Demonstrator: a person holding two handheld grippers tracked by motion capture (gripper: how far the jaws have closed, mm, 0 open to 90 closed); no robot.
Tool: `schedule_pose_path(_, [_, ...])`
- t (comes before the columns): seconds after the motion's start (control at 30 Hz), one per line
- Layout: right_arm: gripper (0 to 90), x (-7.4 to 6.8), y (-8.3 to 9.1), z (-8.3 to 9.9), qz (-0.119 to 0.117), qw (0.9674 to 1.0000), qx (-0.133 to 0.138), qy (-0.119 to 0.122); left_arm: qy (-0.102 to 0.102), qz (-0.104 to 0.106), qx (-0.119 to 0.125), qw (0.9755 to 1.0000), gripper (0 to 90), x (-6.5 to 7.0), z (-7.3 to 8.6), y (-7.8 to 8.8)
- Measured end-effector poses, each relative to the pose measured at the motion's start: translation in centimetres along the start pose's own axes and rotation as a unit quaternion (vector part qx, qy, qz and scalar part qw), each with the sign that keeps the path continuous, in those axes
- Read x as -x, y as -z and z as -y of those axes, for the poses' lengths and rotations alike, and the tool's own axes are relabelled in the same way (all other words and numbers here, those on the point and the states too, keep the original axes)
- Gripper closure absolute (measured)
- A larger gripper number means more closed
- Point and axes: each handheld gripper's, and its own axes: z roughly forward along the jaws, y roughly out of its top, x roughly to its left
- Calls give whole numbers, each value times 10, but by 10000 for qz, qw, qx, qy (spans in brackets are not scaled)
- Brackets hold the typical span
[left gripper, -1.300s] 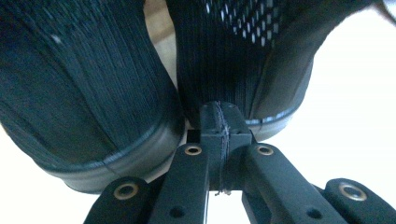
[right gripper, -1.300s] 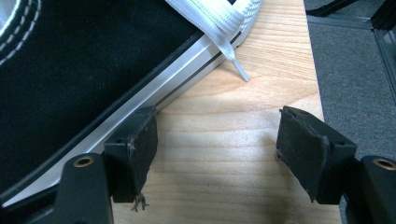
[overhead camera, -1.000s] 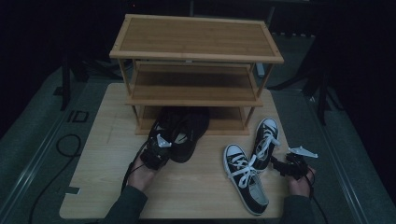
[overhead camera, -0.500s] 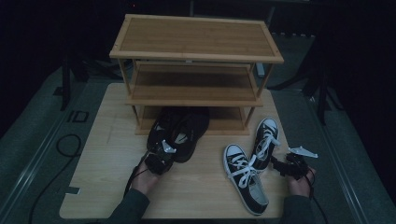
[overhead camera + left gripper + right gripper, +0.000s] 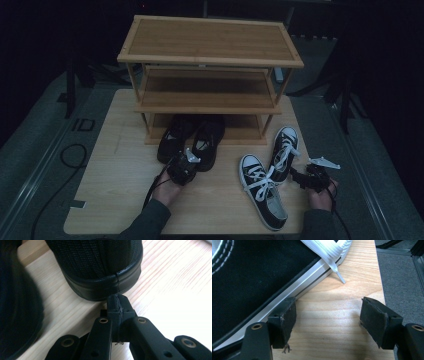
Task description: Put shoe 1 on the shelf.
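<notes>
Pale wood tabletop (image 5: 120, 190) bears a bamboo shoe rack (image 5: 210, 50), grey carpet (image 5: 30, 165) around.

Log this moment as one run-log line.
left gripper: shut, tips at black shoe heel | right gripper: open beside black-and-white sneaker | shoe rack: shelves bare

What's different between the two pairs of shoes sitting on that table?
The black shoes are dark all over, while the sneakers have white laces, toe caps and soles. The black shoes lie side by side, toes tucked under the shoe rack; the sneakers lie out in the open, splayed at an angle to each other. The shut left gripper is at a black shoe's heel; the open right gripper is beside a sneaker's sole. Both pairs rest on the wooden table.
</notes>
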Motion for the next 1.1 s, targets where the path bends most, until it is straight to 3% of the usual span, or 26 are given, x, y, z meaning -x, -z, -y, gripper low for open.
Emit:
schedule_pose_path(0.17, [289, 0, 0, 0, -1, 10000, 0, 1, -143, -5, 22, 9999, 896, 8, -10, -5])
schedule_pose_path(0.47, [289, 0, 0, 0, -1, 10000, -2, 5, -168, 21, 154, 9997, 896, 12, -27, -7])
schedule_pose_path(0.63, [289, 0, 0, 0, -1, 10000, -1, 3, -385, 49, 12, 9992, 895, 21, -28, -12])
schedule_pose_path(0.77, [289, 0, 0, 0, -1, 10000, -1, 4, -448, 31, -133, 9989, 895, 23, -26, -21])
schedule_pose_path(1.1, [289, 0, 0, 0, -2, 10000, -3, 5, -536, 11, -72, 9985, 897, 26, -42, -26])
